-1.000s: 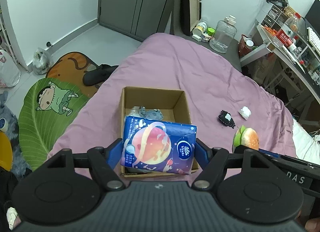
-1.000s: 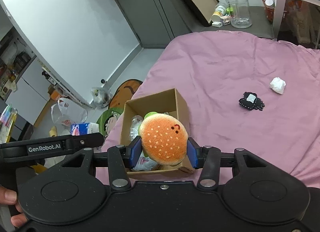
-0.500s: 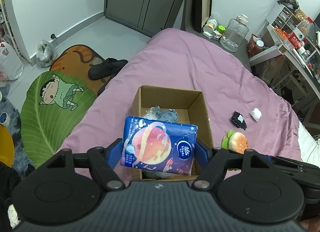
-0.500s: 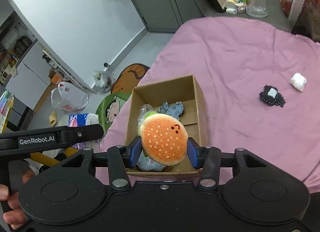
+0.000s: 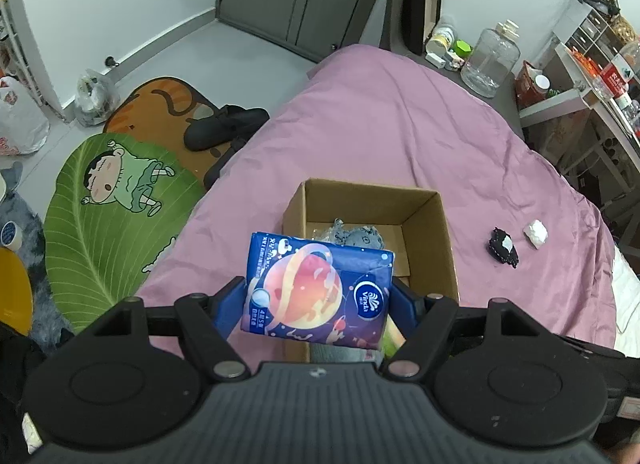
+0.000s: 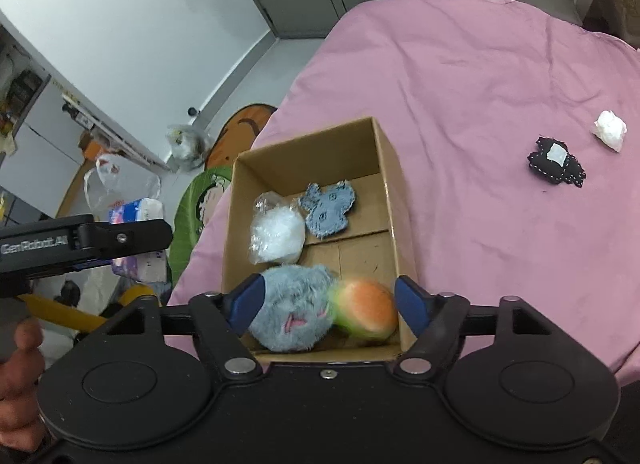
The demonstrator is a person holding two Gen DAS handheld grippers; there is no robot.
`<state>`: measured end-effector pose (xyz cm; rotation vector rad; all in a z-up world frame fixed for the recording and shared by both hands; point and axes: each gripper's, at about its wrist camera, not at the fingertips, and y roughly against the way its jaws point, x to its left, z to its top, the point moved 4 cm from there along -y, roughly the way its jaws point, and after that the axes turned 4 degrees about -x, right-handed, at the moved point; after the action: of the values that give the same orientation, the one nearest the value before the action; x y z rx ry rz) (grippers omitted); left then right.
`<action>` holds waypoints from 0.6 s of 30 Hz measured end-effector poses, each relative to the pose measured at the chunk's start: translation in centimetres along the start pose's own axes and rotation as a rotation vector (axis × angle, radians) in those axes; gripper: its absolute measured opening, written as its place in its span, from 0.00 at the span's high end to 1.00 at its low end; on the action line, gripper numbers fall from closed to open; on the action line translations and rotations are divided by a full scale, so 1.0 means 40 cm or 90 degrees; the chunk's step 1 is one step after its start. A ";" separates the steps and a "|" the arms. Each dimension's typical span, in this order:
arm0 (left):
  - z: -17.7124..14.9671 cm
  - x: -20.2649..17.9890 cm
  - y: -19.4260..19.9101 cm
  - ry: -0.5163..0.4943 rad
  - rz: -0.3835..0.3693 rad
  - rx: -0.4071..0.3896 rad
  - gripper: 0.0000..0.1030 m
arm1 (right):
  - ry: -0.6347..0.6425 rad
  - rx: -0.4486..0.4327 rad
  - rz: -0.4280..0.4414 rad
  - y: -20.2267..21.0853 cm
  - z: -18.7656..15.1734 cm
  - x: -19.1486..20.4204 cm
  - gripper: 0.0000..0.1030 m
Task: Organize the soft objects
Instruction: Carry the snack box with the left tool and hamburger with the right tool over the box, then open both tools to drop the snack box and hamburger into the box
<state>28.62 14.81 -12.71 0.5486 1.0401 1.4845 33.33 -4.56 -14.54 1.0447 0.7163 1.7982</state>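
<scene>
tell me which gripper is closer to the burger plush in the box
Right. The right gripper hangs open right above the burger plush, which lies in the cardboard box. The left gripper is off to the side, shut on a tissue pack.

From both wrist cameras we look steeply down along the fingers, close above the cardboard box [image 5: 436, 223] [image 6: 390, 167]; we see the pink bedspread [image 5: 400, 135] [image 6: 480, 75] in both.
</scene>
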 end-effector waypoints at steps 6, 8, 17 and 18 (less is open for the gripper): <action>0.012 -0.045 -0.053 -0.026 -0.013 0.022 0.29 | -0.036 -0.010 -0.003 -0.005 0.030 -0.062 0.30; 0.015 -0.065 -0.069 -0.039 -0.021 0.031 0.29 | -0.038 -0.007 -0.001 -0.007 0.037 -0.075 0.30; 0.002 -0.126 -0.172 -0.049 -0.030 0.098 0.29 | -0.060 -0.012 0.005 -0.020 0.055 -0.136 0.30; 0.001 -0.135 -0.182 -0.052 -0.032 0.103 0.29 | -0.063 -0.012 0.002 -0.019 0.057 -0.146 0.30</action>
<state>33.66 9.09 -17.63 0.6879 1.1071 1.3306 36.99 -9.43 -16.15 1.1156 0.6363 1.7398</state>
